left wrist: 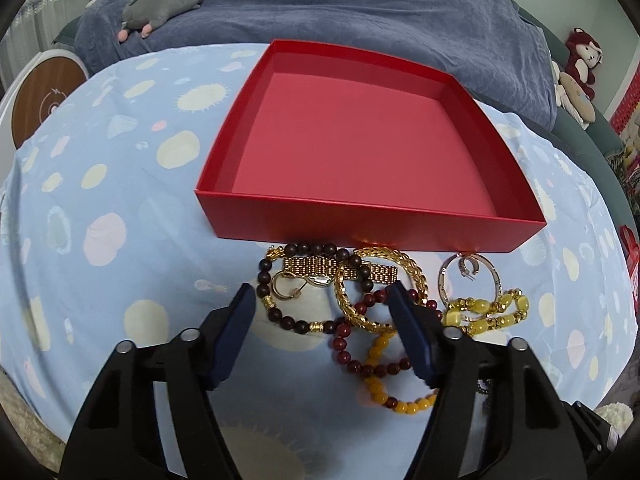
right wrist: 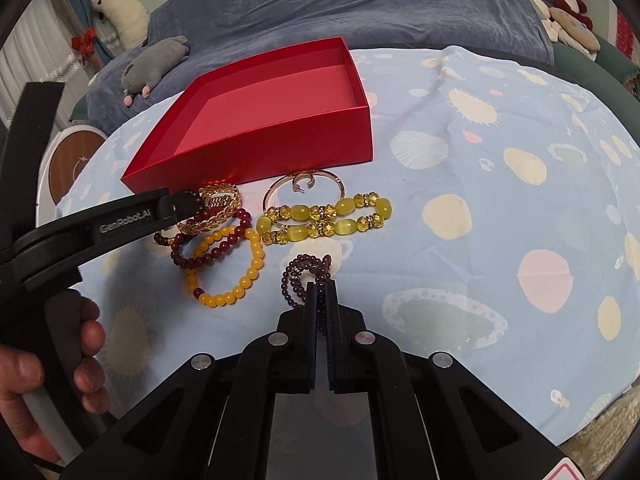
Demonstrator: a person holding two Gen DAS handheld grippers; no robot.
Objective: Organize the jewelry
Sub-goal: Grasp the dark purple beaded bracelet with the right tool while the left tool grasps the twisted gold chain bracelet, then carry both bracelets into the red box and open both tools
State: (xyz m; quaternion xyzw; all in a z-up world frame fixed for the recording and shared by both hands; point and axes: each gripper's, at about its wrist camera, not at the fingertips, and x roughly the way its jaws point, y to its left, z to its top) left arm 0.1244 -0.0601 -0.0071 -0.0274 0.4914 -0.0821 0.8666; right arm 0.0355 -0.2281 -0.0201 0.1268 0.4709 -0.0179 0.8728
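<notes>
An empty red box (left wrist: 360, 216) sits on the blue patterned cloth; it also shows in the right wrist view (right wrist: 256, 148). Jewelry lies in a pile in front of it: a dark bead bracelet (left wrist: 280, 316), a gold leaf bangle (left wrist: 352, 312), an orange bead bracelet (left wrist: 384, 392), a yellow bead bracelet (left wrist: 488, 312) and a thin ring bangle (left wrist: 496, 276). My left gripper (left wrist: 320, 300) is open, low over the pile, fingers either side of the gold bangle. My right gripper (right wrist: 321, 292) is shut on a purple bead bracelet (right wrist: 304, 272), which hangs from its fingertips.
A blue blanket (left wrist: 360, 12) with a grey plush toy (left wrist: 164, 0) lies behind the table. More plush toys (left wrist: 580, 64) sit at the far right. A round wooden-topped object (left wrist: 44, 96) stands at the left. The person's hand (right wrist: 48, 364) holds the left gripper.
</notes>
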